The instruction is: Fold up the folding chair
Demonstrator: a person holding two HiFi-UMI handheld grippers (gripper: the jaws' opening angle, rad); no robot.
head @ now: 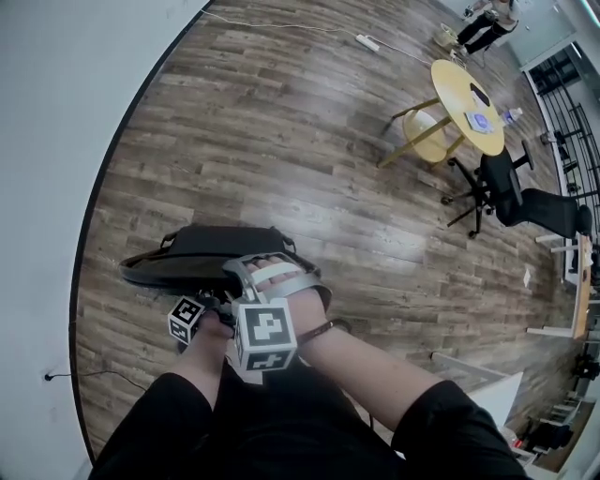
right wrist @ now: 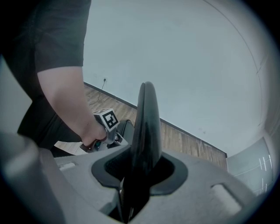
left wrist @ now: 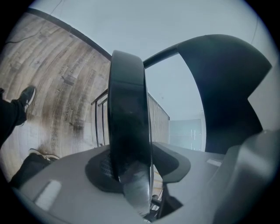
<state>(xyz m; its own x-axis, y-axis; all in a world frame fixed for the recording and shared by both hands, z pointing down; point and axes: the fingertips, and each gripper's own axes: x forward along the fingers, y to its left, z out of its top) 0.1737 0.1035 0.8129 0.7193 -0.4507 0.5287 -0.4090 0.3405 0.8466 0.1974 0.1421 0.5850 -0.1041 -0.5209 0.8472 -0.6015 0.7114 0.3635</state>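
Observation:
The black folding chair (head: 202, 253) stands nearly flat-folded on the wood floor close to the wall, just in front of me. My left gripper (head: 211, 300) holds its near edge low at the left. In the left gripper view a black panel edge (left wrist: 127, 122) runs up between the jaws and the pads press on it, with another curved black panel (left wrist: 227, 87) at the right. My right gripper (head: 277, 274) is clamped on the chair's top edge beside it. In the right gripper view the thin black panel (right wrist: 146, 127) sits squeezed between the jaws, and the left gripper (right wrist: 106, 120) shows behind it.
A pale wall (head: 56, 141) curves along the left, with a cable (head: 84, 375) at its foot. At the far right stand a round yellow table (head: 466, 105), a black office chair (head: 497, 183) and a white desk (head: 577, 281). A person (head: 487, 23) is at the back.

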